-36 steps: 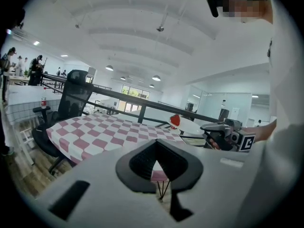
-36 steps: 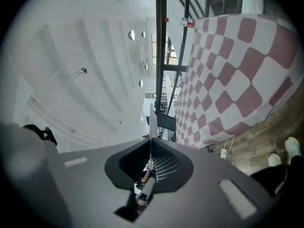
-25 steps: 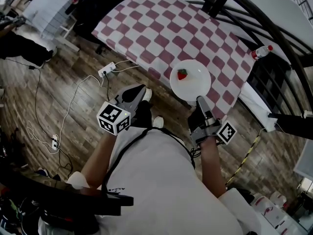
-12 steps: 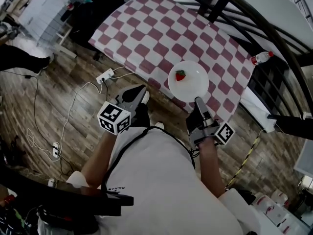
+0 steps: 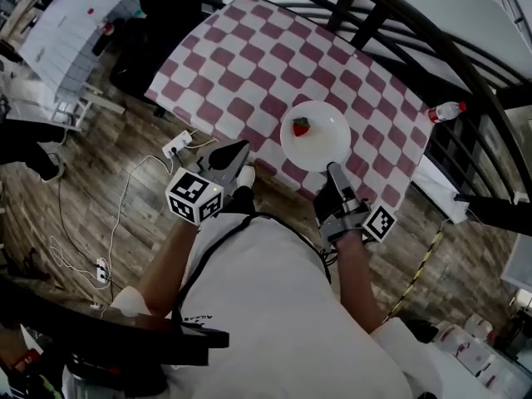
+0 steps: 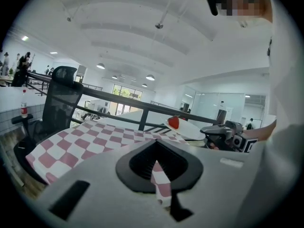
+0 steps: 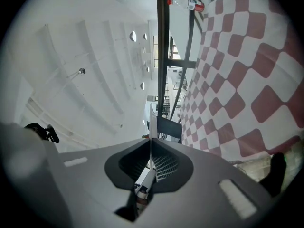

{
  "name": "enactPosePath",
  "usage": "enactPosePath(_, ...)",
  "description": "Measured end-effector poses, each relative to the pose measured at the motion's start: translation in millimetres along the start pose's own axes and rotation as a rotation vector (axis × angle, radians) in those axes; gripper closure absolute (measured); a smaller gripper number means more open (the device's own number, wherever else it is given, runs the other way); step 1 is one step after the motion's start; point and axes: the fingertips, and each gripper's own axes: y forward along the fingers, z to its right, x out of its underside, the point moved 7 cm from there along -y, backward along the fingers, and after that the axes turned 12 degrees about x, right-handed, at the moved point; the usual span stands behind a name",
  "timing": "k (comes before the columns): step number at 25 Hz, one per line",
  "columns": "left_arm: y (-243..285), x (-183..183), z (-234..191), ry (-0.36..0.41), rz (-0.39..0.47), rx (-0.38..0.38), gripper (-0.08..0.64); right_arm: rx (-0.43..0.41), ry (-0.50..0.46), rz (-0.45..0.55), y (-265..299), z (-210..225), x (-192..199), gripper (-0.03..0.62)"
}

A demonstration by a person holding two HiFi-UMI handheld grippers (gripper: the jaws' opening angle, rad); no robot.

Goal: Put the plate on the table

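As the person stands at the near edge of the table [image 5: 378,191], the right gripper [image 5: 334,173] is clamped on the near rim of the white plate [image 5: 324,144]. In the right gripper view that rim runs as a thin white line straight up between the two pads, pinched tight with no gap on either side. The plate is out over the red-and-white checked cloth [image 5: 249,65], just inside the near edge and roughly level. A strawberry [image 5: 300,126] lies on its left half. Whether the plate's underside touches the cloth, I can't tell.

Over on the other side, the left gripper [image 5: 237,150] hangs beside the table edge, well apart from the plate and carrying nothing. Its jaws are drawn together to a narrow slit, and only a sliver of the checked pattern shows through it in the left gripper view. From that same view the strawberry is bright red on the plate, with the right gripper just behind.

Each gripper's marker cube faces up, left [image 5: 195,196] and right [image 5: 380,222]. A plastic bottle [image 5: 447,110] lies off the table's far right corner, near the black railing [image 5: 399,23]. A white power strip [image 5: 179,144] lies on the wooden floor [image 5: 91,198] by the table's left side.
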Motion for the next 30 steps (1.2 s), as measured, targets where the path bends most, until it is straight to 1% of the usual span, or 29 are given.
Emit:
enactPosePath(4, 8.6, -16.5, -29.9, -0.001, -0.005, 0.027, 0.555, 0.007, 0.004, 0.019, 27.4, -2.7, -6.0, 0.575)
enactPosePath(11, 15.6, -34.3, -87.9, -0.007, -0.024, 0.074, 0.555, -0.001, 0.010, 0.085, 73.2, -2.5, -12.8, 0.575)
enactPosePath(18, 25.5, -52.5, -144.5, 0.008, -0.041, 0.136, 0.555, 0.004, 0.010, 0.156, 111.8, 0.4, -14.6, 0.575)
enactPosePath(24, 32.1, -61.4, -177.9, 0.012, -0.049, 0.185, 0.555, 0.005, -0.003, 0.203, 132.2, 1.2, -14.9, 0.575)
enactPosePath(30, 34.7, -61.1, -200.2, -0.011, -0.047, 0.216, 0.555, 0.022, -0.001, 0.226, 145.4, 1.6, -12.0, 0.575)
